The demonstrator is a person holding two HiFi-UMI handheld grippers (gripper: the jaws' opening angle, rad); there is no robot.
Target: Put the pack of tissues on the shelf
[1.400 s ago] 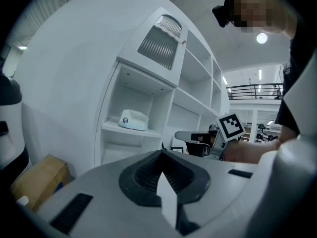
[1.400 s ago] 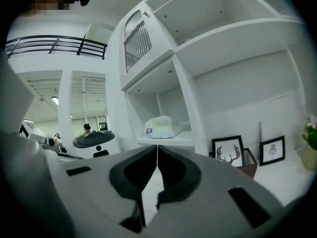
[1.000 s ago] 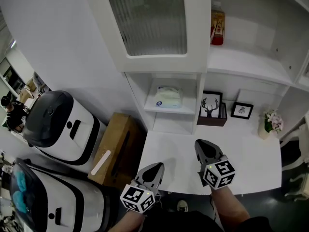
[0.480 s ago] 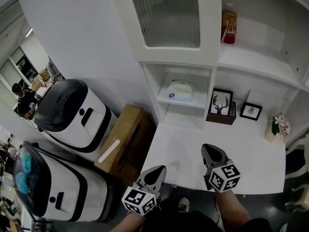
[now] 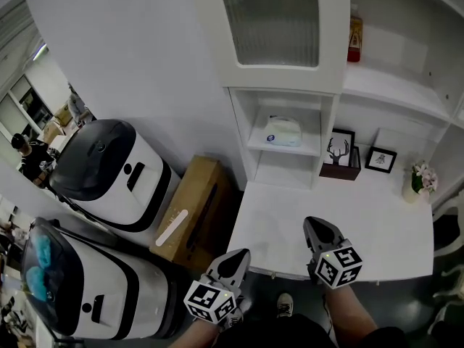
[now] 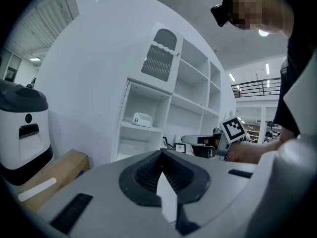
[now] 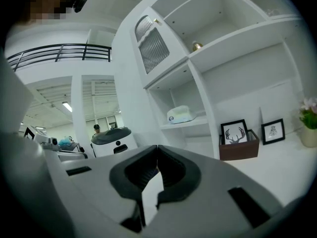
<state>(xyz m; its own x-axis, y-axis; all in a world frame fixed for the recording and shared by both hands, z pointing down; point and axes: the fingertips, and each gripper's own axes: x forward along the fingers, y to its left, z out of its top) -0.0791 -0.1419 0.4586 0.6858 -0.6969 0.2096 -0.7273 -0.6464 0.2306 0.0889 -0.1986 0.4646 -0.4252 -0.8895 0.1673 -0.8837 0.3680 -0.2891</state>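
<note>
Cardboard box (image 5: 197,210) sits left of the white surface (image 5: 377,220). Left gripper (image 5: 233,258) is at the surface's near left corner, fingers closed, empty. Pack of tissues (image 5: 283,131) lies on the narrow shelf (image 5: 284,146). Right gripper (image 5: 317,229) is over the surface, fingers closed, empty.

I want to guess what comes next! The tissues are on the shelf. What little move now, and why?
Probably lower both grippers and stop: the pack of tissues already lies on the shelf, and the left gripper and right gripper are both shut and empty.
</note>
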